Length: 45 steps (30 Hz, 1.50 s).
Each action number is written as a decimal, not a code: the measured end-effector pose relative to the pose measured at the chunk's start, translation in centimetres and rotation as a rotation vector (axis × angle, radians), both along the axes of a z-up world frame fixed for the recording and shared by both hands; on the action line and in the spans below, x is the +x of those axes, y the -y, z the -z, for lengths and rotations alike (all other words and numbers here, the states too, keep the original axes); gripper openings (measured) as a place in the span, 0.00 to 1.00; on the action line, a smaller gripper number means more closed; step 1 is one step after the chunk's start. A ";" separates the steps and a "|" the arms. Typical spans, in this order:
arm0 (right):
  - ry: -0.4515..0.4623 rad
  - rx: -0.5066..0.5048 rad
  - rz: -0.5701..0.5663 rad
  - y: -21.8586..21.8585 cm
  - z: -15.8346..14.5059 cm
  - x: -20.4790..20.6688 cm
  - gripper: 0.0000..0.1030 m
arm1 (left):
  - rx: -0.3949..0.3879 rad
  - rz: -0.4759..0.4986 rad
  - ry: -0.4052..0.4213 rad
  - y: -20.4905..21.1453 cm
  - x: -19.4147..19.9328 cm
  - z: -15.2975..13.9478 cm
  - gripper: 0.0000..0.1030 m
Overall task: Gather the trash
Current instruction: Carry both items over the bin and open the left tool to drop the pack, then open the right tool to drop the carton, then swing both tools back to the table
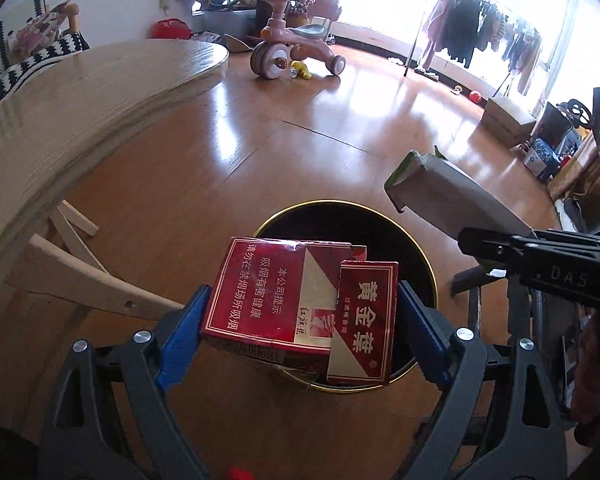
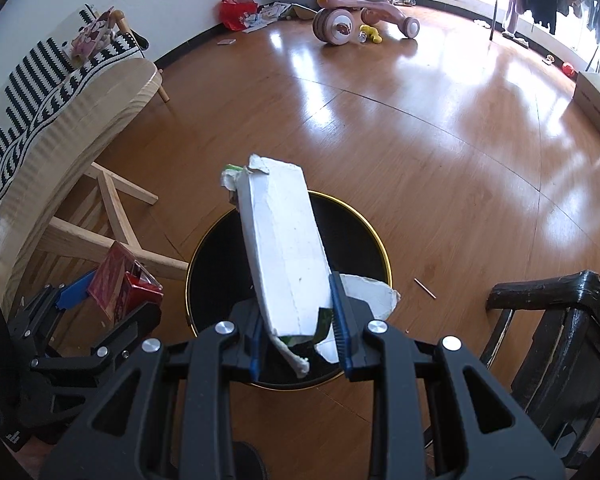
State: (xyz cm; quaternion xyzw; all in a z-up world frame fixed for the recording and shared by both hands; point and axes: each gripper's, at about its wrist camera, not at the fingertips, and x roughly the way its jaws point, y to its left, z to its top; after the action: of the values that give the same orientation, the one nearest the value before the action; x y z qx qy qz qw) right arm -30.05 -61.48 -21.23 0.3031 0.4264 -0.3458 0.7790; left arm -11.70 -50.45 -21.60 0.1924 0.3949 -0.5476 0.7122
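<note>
My left gripper (image 1: 304, 312) grips two red cigarette boxes side by side between its blue pads: a larger one (image 1: 268, 296) and a smaller pack (image 1: 364, 320). They hang over the near rim of a round black bin with a gold rim (image 1: 428, 256) standing on the floor. My right gripper (image 2: 298, 320) is shut on a torn white carton with green print (image 2: 284, 240), held tilted above the same bin (image 2: 382, 240). In the right wrist view the left gripper (image 2: 112, 292) and its red boxes (image 2: 116, 280) are left of the bin. In the left wrist view the carton (image 1: 452, 200) juts in from the right.
A light wooden table (image 1: 80, 112) with crossed legs (image 2: 112, 220) stands left of the bin. A black wooden chair (image 2: 560, 320) is close on the right. A thin stick (image 2: 425, 288) lies on the floor. Farther off are a pink tricycle (image 1: 288, 48), a clothes rack (image 1: 472, 32) and a cardboard box (image 1: 508, 116).
</note>
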 end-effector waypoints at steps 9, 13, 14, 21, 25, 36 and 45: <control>-0.003 0.001 0.002 0.1 0.0 0.2 0.27 | -0.001 0.031 -0.019 0.6 -0.6 0.4 0.85; -0.004 0.000 0.003 0.2 -0.1 0.3 0.27 | 0.016 0.032 -0.024 0.9 -0.6 0.9 0.88; -0.003 0.000 0.004 0.2 -0.1 0.4 0.27 | 0.021 0.031 -0.027 1.0 -0.5 1.0 0.88; -0.002 0.000 0.004 0.3 -0.1 0.3 0.27 | 0.035 0.034 -0.024 1.4 -0.6 1.2 0.90; -0.007 0.003 0.001 0.3 -0.1 0.5 0.28 | 0.045 0.039 -0.015 1.3 -0.8 1.2 0.91; -0.005 0.017 -0.001 0.3 -0.5 1.5 0.63 | 0.029 0.010 0.001 0.1 -0.6 0.0 0.92; 0.038 -0.056 -0.069 -1.9 -5.2 4.0 0.72 | -0.071 -0.088 -0.033 -5.4 2.4 -6.1 0.92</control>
State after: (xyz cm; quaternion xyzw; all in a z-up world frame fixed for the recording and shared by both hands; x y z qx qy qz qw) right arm -26.09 -59.60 -16.04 0.2727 0.4118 -0.3249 0.8065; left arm -9.29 -45.07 -15.49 0.1401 0.3951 -0.5324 0.7354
